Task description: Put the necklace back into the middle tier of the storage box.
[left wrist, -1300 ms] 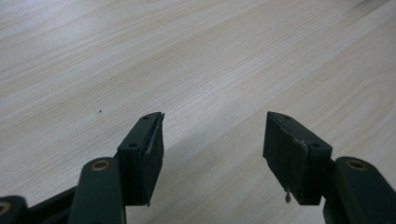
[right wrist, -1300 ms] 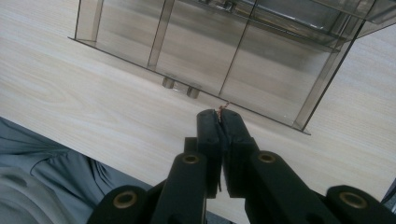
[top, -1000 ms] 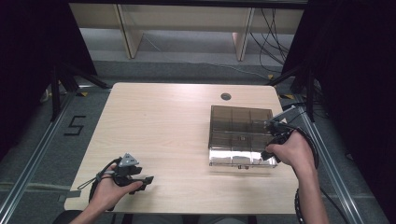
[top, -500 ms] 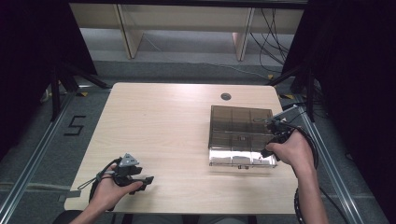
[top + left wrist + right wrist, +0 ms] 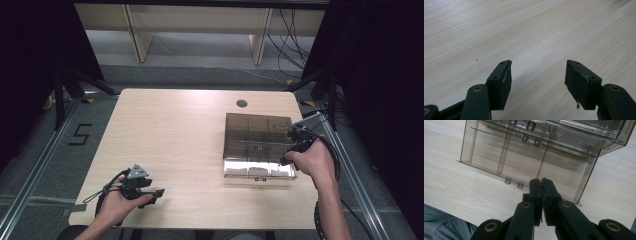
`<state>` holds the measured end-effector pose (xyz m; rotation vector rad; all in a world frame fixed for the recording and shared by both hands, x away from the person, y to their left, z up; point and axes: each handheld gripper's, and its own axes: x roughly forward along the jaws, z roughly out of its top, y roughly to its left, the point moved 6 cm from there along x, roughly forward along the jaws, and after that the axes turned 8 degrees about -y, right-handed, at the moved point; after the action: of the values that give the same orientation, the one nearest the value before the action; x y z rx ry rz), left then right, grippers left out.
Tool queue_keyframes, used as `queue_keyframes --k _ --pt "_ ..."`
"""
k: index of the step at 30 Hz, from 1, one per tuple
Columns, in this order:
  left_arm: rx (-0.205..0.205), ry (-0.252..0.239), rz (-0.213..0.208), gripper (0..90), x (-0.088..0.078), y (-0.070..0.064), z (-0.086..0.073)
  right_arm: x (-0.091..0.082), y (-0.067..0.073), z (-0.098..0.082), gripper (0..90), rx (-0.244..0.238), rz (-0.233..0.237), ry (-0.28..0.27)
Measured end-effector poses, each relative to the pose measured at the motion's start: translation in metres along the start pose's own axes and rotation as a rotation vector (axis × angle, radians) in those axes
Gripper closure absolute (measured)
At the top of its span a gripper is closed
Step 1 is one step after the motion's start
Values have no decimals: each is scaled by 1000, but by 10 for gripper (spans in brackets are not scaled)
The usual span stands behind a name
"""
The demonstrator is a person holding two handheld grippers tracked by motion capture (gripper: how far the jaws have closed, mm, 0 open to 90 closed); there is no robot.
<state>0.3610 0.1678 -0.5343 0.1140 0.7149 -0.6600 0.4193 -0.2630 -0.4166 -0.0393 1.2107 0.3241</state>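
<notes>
A smoke-tinted clear plastic organiser box with divided compartments lies on the right half of the wooden table. My right gripper sits at the box's right side. In the right gripper view its jaws are pressed together on the thin edge of the box's lid, close to two small latch tabs. The lid looks tilted up off the base. My left gripper rests near the table's front left edge, and in the left gripper view it is open over bare wood.
A round cable hole is in the table behind the box. Metal frame rails run along both sides of the table, with shelving and cables behind it. A grey sleeve shows at the lower left of the right gripper view.
</notes>
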Motion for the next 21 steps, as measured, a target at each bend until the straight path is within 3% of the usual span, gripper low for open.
queue_keyframes --k 11,15,17,18,19,21 --pt "-5 -3 -2 377 0 -1 0 4 -4 1 877 15 0 -11" --pt "-4 -2 0 377 0 0 0 5 0 3 876 83 10 -20" --pt "2 2 -8 378 -1 0 0 6 -3 3 876 70 4 -37" --pt "-1 -1 -7 377 -1 -1 0 6 0 3 876 106 17 -25" --pt "-2 -2 -5 377 -1 -1 0 6 -3 3 876 81 14 -28" --pt "-1 -1 -6 378 -1 -1 0 7 -4 4 876 80 15 -36"
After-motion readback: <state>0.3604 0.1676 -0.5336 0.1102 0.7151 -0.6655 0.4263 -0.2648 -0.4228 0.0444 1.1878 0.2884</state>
